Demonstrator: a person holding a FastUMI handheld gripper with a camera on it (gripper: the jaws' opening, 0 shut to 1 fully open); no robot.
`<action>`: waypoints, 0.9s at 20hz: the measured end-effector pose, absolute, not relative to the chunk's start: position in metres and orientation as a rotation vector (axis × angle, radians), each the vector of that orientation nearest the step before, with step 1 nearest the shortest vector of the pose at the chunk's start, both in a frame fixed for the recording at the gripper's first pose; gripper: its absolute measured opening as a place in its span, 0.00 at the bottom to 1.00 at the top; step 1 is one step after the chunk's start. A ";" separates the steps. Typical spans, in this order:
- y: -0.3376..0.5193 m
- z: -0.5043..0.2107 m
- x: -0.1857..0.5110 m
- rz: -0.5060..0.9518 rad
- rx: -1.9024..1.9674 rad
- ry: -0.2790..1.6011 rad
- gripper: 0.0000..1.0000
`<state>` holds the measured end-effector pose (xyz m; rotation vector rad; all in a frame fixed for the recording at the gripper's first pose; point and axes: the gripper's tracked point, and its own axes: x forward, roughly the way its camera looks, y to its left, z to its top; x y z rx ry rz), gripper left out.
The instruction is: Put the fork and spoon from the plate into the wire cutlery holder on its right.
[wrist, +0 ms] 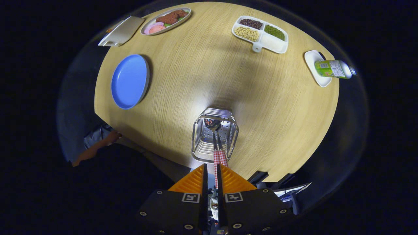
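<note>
One table. One blue plate, left of centre. One oval dish of food at upper left, one white board beside it. One four-part tray at upper right. One small white dish at right, with one green can on it. One wire holder at lower centre, one checked-handled utensil in it. One hand-held gripper, fingers closed on that handle.

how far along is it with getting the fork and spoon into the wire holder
The blue plate is already bare. The gripper is shut on checked-handled cutlery, its metal ends down inside the wire cutlery holder. What's left is letting go; whether both pieces are there is unclear.
</note>
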<state>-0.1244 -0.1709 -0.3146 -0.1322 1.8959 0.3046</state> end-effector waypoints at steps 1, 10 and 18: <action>-0.169 -0.310 -0.124 0.293 -0.108 1.855 0.14; -0.166 -0.266 -0.060 0.170 -0.074 1.256 0.36; -0.158 -0.171 -0.012 0.080 0.011 0.629 0.67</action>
